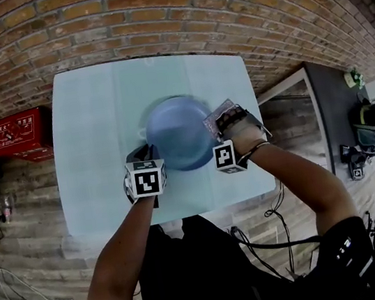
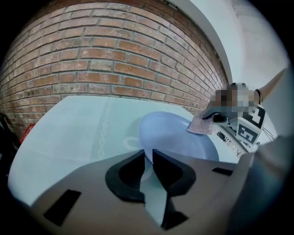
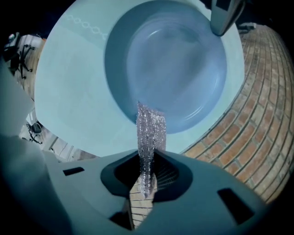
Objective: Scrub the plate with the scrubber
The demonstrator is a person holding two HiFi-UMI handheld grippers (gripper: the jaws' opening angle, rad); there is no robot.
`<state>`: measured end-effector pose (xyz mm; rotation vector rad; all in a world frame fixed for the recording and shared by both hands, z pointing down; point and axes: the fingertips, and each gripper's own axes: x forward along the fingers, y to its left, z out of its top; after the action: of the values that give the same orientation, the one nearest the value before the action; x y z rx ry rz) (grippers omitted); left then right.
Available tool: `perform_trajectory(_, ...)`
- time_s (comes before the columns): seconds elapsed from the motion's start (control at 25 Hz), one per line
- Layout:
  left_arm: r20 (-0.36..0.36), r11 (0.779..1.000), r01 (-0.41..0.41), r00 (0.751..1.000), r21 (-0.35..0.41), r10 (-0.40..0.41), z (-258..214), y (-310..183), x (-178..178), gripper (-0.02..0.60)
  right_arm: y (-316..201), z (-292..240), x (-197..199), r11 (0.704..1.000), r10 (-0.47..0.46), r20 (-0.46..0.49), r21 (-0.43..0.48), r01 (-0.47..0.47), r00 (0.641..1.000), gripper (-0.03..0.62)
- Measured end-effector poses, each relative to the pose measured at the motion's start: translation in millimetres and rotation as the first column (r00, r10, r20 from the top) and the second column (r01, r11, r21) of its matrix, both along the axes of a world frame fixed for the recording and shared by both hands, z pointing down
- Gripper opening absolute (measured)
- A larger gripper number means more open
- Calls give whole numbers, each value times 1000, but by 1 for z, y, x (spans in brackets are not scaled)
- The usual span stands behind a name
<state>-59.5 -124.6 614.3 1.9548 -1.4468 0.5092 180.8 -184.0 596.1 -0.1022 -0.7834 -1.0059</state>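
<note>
A red box (image 1: 23, 134) sits on the floor at the far left. The pale table (image 1: 92, 125) has lots of bare room on its left side and at the back. The left gripper (image 1: 147, 155) pinches the near rim of the blue plate (image 1: 179, 131), with its jaws almost together. The plate sits near the middle of the table. The right gripper (image 1: 229, 121) squeezes a shiny scrubber (image 1: 218, 114) at the plate's right rim, close to the table's right edge. Only its own view shows the scrubber's tip reaching over the rim. Brick and wood floor lie all around.
</note>
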Motion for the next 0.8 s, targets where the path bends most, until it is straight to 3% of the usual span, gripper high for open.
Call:
perform_trajectory(0.24, -1, 1000, 14, 1000, 9, -14, 1, -2, 0, 61, 20, 7, 6, 996, -54, -102, -81, 46, 993, 69)
perform_trajectory(0.48, -2, 1000, 11, 1000, 8, -11, 1, -2, 0, 61, 37, 7, 7, 987, -85, -107, -143, 69, 991, 69)
perform_trajectory(0.64, -28, 1000, 16, 999, -1, -16, 2, 0, -1, 61, 55, 9, 4, 972, -119, -111, -215, 93, 987, 69)
perform_trajectory(0.8, -11, 1000, 4, 1000, 7, -4, 1, -1, 1, 61, 70, 13, 2, 955, -129, -96, -280, 98, 987, 69)
